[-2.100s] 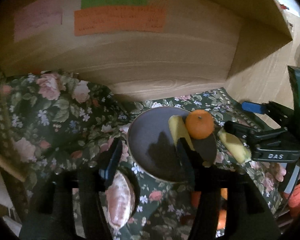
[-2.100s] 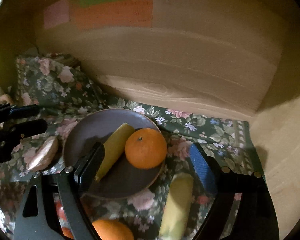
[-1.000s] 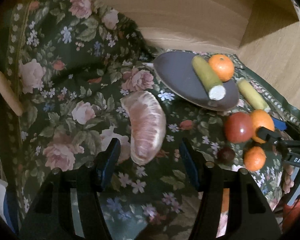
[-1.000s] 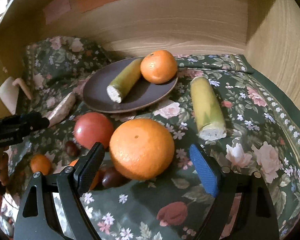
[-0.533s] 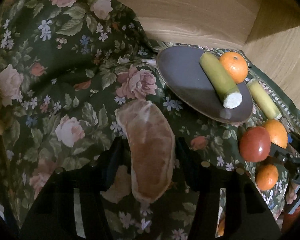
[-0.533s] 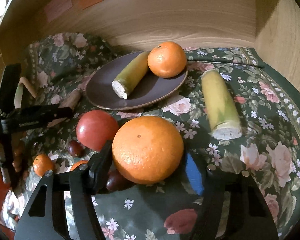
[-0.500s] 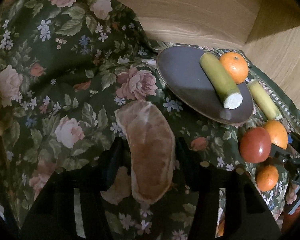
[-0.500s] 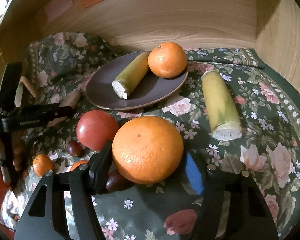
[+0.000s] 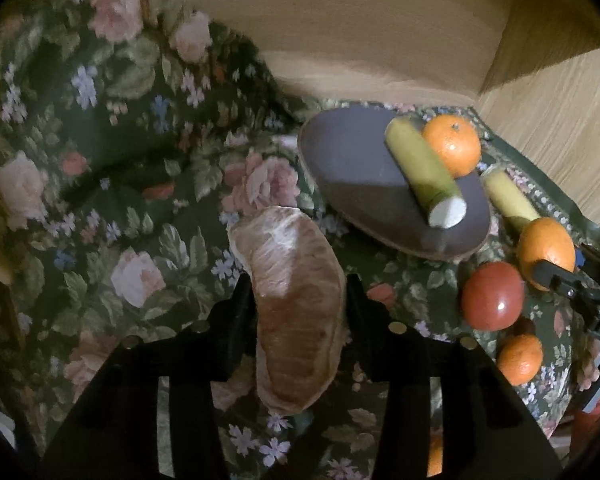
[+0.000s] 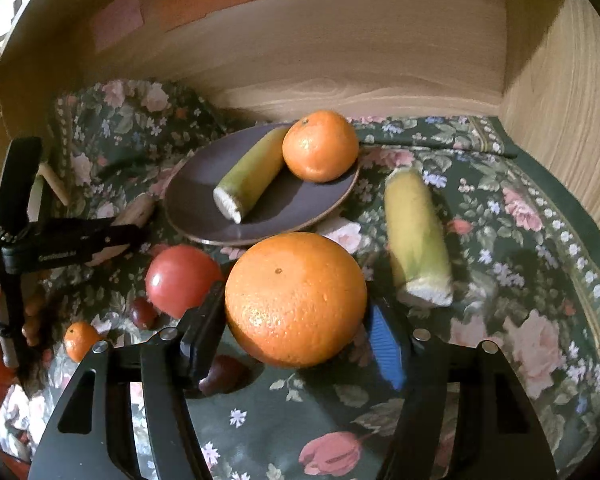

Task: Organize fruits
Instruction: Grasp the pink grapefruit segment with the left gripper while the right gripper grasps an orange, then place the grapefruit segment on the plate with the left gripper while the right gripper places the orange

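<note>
The dark plate (image 10: 204, 196) sits at centre frame in the right wrist view, holding a yellow-green banana piece (image 10: 252, 172) lying aslant with its cut end toward the lower left, and a small tangerine (image 10: 320, 146) touching it at the plate's upper right rim. In the lower middle of that view the right gripper (image 10: 296, 320) has its fingers pressed against both sides of a large orange (image 10: 296, 298), clamped on it. A second banana piece (image 10: 416, 236) lies on the floral cloth (image 10: 520, 240) to the right of the plate, a red tomato (image 10: 182, 280) sits lower left of the plate just beside the orange, and a tiny tangerine (image 10: 80, 340) rests near the left edge. In the left wrist view the left gripper (image 9: 298, 300) is closed onto a peeled pomelo segment (image 9: 296, 296) at lower centre, left of the plate (image 9: 348, 176). Wooden walls (image 10: 360, 48) close in behind and at the right; bare cloth lies open at the right side of the frame.
</note>
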`<state>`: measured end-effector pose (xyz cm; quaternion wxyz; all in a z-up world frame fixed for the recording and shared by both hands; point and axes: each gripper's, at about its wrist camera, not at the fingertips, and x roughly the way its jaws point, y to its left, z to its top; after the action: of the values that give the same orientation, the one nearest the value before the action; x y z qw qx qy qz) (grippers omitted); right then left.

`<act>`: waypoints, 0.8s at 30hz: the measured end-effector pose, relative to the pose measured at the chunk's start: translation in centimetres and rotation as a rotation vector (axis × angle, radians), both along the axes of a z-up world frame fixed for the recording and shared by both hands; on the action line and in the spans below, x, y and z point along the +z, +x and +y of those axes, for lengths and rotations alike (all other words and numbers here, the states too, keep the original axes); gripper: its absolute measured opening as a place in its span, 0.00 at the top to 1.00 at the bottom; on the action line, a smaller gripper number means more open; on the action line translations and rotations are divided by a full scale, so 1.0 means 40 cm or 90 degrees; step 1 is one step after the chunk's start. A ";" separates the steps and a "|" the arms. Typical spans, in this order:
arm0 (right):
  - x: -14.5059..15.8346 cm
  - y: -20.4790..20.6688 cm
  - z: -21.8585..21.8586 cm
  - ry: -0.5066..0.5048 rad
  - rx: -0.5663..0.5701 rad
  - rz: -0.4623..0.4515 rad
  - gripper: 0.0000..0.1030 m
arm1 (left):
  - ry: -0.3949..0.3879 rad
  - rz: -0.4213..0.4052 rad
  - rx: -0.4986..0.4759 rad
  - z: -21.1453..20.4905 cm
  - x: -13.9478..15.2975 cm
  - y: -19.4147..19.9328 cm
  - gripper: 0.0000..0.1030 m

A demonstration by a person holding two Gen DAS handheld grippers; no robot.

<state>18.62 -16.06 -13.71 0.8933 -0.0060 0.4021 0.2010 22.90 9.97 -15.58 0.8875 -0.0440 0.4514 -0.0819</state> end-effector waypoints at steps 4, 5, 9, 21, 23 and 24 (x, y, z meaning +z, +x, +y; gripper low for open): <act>0.024 0.013 -0.002 -0.001 0.000 -0.017 0.40 | 0.006 -0.031 0.000 -0.009 0.047 -0.005 0.57; 0.032 0.018 -0.001 -0.001 0.001 -0.022 0.40 | 0.010 -0.039 0.000 -0.012 0.058 -0.006 0.57; 0.051 0.038 0.004 -0.002 0.005 -0.037 0.40 | 0.011 -0.067 -0.007 -0.029 0.100 -0.003 0.57; 0.080 0.123 0.033 -0.012 0.032 -0.051 0.40 | 0.006 -0.086 -0.029 -0.082 0.134 0.067 0.57; 0.079 0.137 0.039 -0.013 0.034 -0.048 0.40 | 0.004 -0.084 -0.036 -0.091 0.132 0.085 0.57; 0.078 0.143 0.041 -0.013 0.035 -0.045 0.40 | 0.005 -0.082 -0.040 -0.097 0.129 0.096 0.57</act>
<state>24.35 -14.43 -10.58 0.9011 -0.0333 0.3717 0.2208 26.75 6.10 -10.41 0.9120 -0.0210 0.3945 -0.1104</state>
